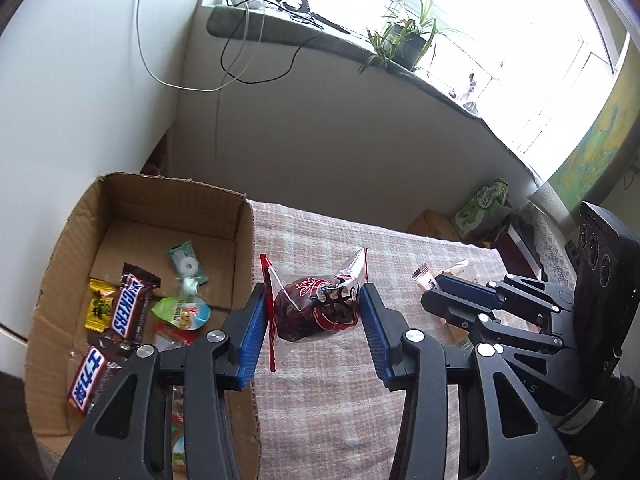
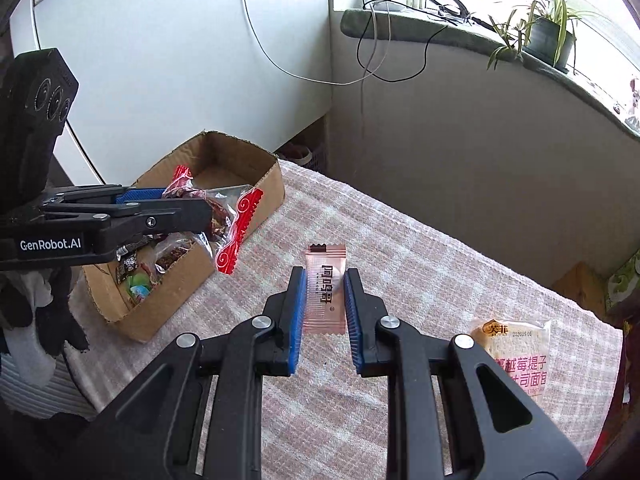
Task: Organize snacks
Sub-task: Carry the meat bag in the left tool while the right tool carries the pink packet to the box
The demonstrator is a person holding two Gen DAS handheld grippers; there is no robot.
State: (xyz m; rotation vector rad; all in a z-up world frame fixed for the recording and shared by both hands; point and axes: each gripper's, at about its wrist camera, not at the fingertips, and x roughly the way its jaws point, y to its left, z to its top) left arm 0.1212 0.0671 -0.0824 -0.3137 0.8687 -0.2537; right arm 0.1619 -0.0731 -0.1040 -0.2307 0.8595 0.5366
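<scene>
Left claw: the black plastic left gripper [image 1: 316, 312] with ribbed blue pads squeezes a crinkly see-through packet with red zigzag ends and a dark lumpy snack inside [image 1: 316, 308]; the packet is up in the air, above the cloth and just beside the box wall

Right claw: the black plastic right gripper [image 2: 325, 308] with the same ribbed blue pads pinches a flat pink shiny wrapper with dark letters [image 2: 325, 292] by its two long sides; the wrapper is held above the cloth and its top end sticks out past the fingertips

Box: the open brown cardboard box [image 1: 244, 248] has bumpy torn edges and sits on the cloth, on the left gripper's side; inside lie two brown candy bars with white and blue letters [image 1: 128, 308], a small yellow square sweet [image 1: 100, 306], a green packet with a white ring mint [image 1: 187, 266] and a round green jelly cup [image 1: 182, 314], all mixed together

Cloth: the woven pink and grey checked cloth [image 2: 420, 264] looks rough and covers the table

Bread: a soft clear bag of pale toast bread with red letters [image 2: 520, 356] lies flat on the cloth, to the right of the right gripper

Window ledge: a dark pot with long thin green leaves [image 2: 548, 36] stands on the grey stone ledge [image 2: 440, 40]; thin black and white wires [image 2: 368, 64] hang down the white wall
</scene>
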